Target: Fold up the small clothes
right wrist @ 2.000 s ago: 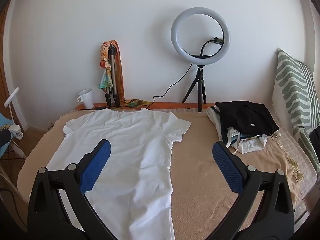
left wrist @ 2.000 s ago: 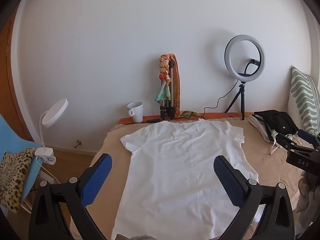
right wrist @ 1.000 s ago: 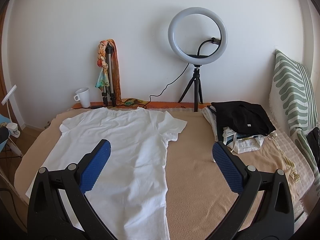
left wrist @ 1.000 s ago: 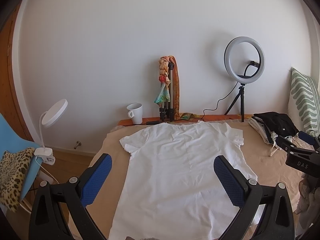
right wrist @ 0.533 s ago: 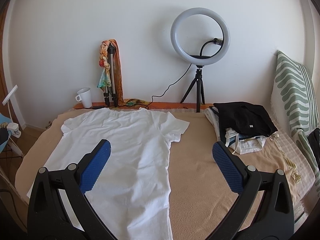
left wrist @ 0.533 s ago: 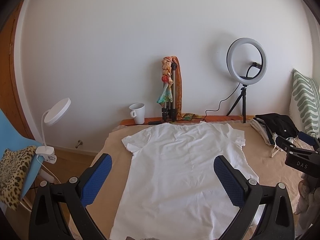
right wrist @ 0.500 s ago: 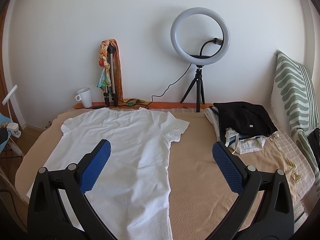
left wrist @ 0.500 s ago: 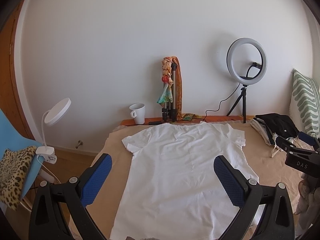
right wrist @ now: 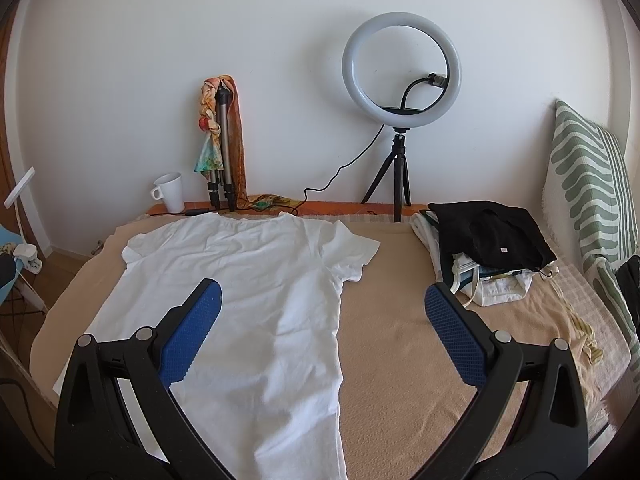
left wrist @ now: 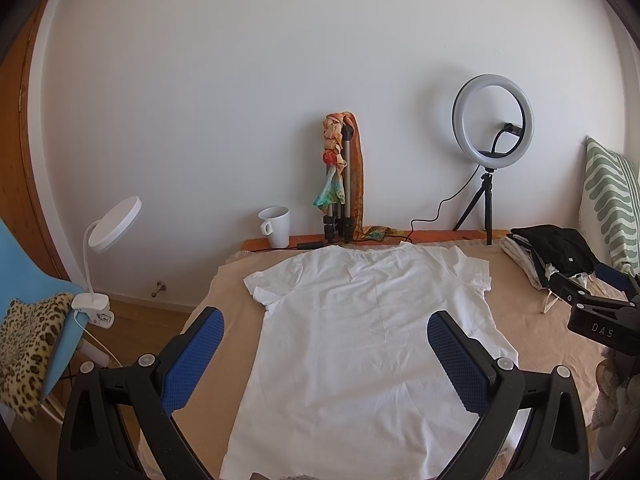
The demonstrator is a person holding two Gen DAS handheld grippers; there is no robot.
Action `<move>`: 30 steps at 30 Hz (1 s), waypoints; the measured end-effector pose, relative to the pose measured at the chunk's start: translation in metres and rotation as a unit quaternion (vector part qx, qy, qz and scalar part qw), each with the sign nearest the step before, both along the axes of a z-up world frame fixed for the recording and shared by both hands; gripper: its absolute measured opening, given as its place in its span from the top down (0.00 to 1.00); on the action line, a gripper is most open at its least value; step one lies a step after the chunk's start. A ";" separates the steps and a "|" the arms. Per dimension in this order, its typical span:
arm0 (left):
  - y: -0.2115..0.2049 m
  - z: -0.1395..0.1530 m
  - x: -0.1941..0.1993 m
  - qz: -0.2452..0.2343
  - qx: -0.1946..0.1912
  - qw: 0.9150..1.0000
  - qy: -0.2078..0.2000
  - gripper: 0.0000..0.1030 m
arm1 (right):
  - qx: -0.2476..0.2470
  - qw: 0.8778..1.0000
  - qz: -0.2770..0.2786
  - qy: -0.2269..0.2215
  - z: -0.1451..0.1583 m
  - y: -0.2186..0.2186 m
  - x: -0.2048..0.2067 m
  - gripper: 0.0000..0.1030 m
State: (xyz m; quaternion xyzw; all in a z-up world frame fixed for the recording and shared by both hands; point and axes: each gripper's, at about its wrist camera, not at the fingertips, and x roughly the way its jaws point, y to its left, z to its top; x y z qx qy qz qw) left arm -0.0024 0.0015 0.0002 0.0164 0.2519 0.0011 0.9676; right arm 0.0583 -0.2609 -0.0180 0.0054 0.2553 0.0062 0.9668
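Observation:
A white T-shirt (left wrist: 360, 336) lies flat on the beige bed cover (left wrist: 520, 320), collar toward the far wall; it also shows in the right wrist view (right wrist: 248, 296). My left gripper (left wrist: 324, 328) is open and empty, held above the shirt's lower half. My right gripper (right wrist: 322, 300) is open and empty, held above the shirt's right edge and the bare cover (right wrist: 400, 320). The right gripper also shows at the right edge of the left wrist view (left wrist: 592, 300).
A pile of folded clothes with a black garment on top (right wrist: 488, 244) sits at the right. A ring light on a tripod (right wrist: 400, 68), a tripod with a scarf (right wrist: 220, 136) and a white mug (right wrist: 170, 192) stand along the wall. A striped pillow (right wrist: 588, 184) leans right. A desk lamp (left wrist: 112, 224) and blue chair (left wrist: 28, 292) stand left.
Both grippers have shifted only slightly; the views drift a little. The shirt has not moved and both grippers stay open.

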 end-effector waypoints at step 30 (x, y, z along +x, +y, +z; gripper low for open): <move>0.015 -0.009 0.001 0.013 0.001 1.000 0.008 0.00 | -0.001 1.000 0.007 0.004 -0.004 0.014 0.009 0.00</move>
